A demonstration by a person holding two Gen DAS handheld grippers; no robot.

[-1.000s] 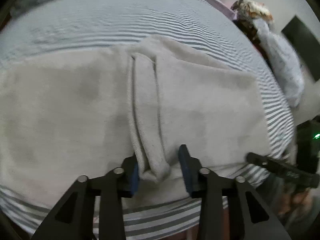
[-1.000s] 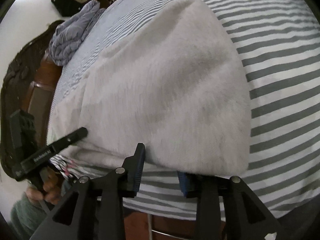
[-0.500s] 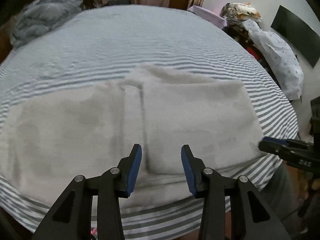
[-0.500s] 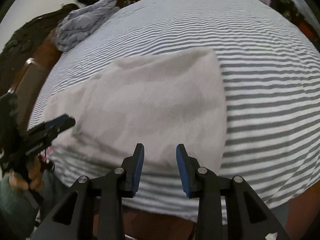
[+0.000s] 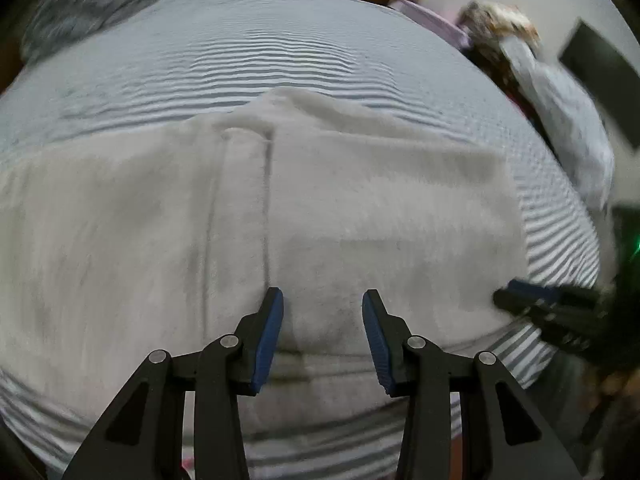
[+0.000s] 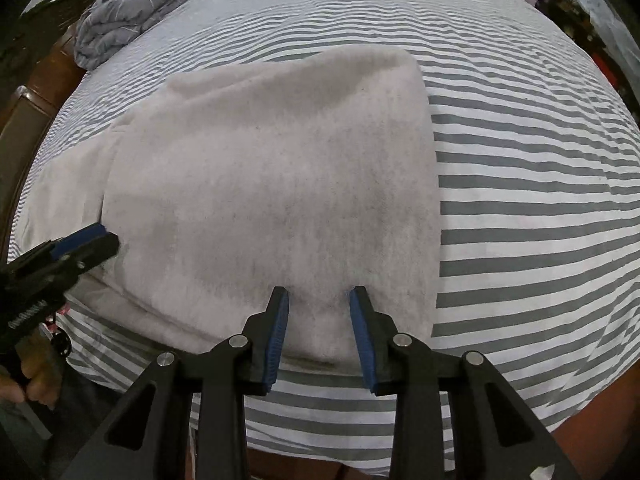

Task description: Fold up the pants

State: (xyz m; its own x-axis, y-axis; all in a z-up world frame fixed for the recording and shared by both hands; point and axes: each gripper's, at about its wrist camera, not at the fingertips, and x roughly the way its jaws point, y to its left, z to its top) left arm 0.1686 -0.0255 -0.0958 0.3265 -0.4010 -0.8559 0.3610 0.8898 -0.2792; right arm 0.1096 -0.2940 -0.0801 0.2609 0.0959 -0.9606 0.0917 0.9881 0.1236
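Striped bedsheet (image 6: 520, 200) under folded pale pants (image 6: 272, 184); left gripper (image 5: 322, 336), right gripper (image 6: 319, 332) parted, empty.

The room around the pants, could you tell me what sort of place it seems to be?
Most likely a bedroom: the pants lie on a bed with a striped sheet, a crumpled grey blanket sits at its far corner.

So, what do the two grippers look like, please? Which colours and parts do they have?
Both are alike: the left gripper and the right gripper have matte black angular fingers with triangular cut-outs, round silver pivot pins and ribbed blue pads on the inner faces. The left gripper's side, seen from the right wrist, carries small white lettering, too blurred to read.
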